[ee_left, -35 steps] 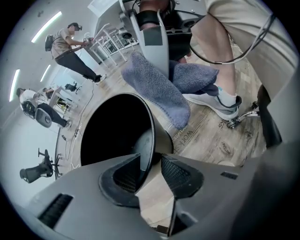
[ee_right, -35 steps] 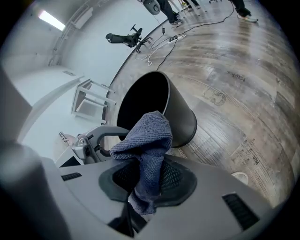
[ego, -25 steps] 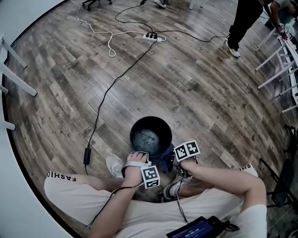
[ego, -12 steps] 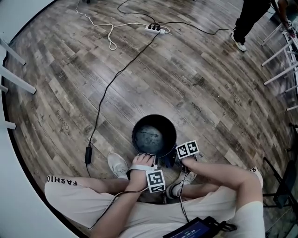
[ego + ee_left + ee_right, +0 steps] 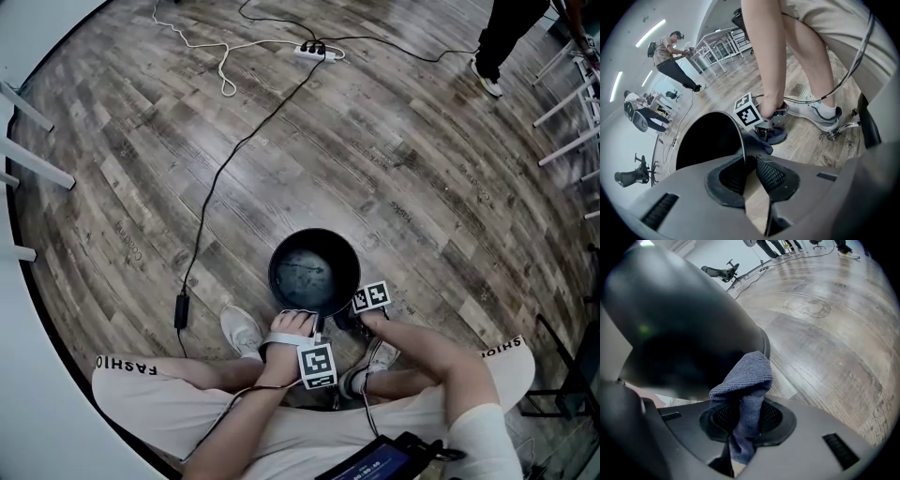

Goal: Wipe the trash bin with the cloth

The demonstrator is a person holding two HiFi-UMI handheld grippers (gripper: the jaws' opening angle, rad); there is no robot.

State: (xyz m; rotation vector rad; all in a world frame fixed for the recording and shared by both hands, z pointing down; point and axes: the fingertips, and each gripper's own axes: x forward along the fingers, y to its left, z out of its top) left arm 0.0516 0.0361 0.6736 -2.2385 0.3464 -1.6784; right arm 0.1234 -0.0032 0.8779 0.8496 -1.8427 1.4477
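While the person sits over it, the bin [image 5: 315, 272] stands upright on the wood floor [image 5: 403, 169] between their feet, its dark inside bare. The left gripper [image 5: 749, 164] sits at the bin's 7 o'clock rim. Its jaws have just been closing, and they are now clamped on the thin rim wall, one pad inside the bin and one outside. The right gripper [image 5: 740, 418] is low at the bin's 5 o'clock side. Its jaws are pinched together on a blue cloth [image 5: 745, 376], which bunches up out of them, its top fold lying against the bin's outer wall near the foot. In the left gripper view the cloth also spreads onto the floor beside the bin. A white shoe [image 5: 239, 330] rests at the bin's 8 o'clock. From there a black cable [image 5: 234, 159] runs off toward 12 o'clock to a power strip [image 5: 314, 52]. Another person's legs [image 5: 506, 37] stand well apart at 1 o'clock.
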